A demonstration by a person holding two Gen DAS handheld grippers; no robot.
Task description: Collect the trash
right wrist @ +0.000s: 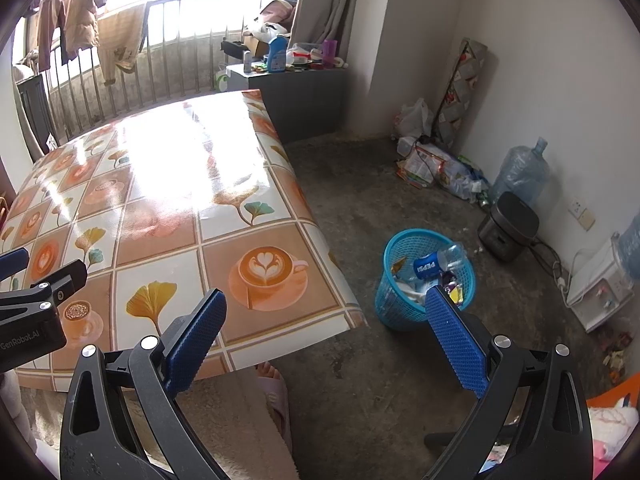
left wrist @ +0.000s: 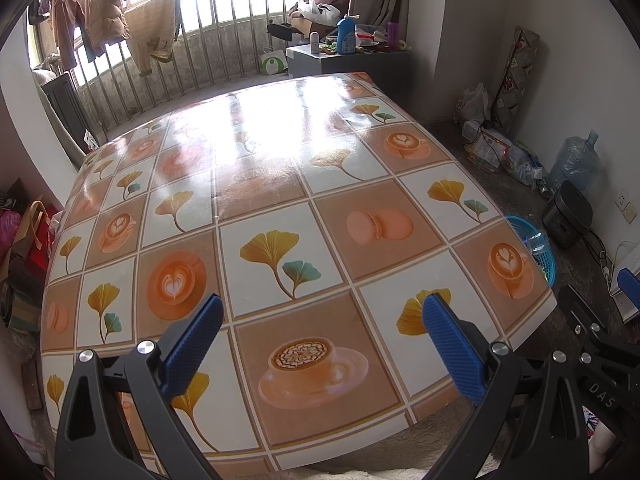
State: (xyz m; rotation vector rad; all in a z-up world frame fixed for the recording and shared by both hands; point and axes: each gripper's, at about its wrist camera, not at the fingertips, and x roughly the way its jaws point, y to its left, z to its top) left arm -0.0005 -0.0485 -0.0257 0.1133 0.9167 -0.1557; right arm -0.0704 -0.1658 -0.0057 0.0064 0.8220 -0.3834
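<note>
A blue mesh trash basket (right wrist: pixel 394 304) stands on the floor right of the table, holding a Pepsi bottle (right wrist: pixel 436 262) and wrappers. Its rim (left wrist: pixel 520 226) peeks past the table edge in the left wrist view. My left gripper (left wrist: pixel 324 308) hovers open over the table's near edge, nothing between its blue fingers (left wrist: pixel 192 344). My right gripper (right wrist: pixel 326 304) is open and empty above the table's near right corner, its right finger (right wrist: pixel 456 340) overlapping the basket. The left gripper's body (right wrist: pixel 36 304) shows at the left of the right wrist view.
The table (left wrist: pixel 280 160) wears a glossy cloth printed with coffee cups and leaves. A foot in a pink slipper (right wrist: pixel 276 396) stands below its near edge. Bags and wrappers (right wrist: pixel 436 164), a water jug (right wrist: pixel 520 172) and a black cooker (right wrist: pixel 508 226) line the right wall.
</note>
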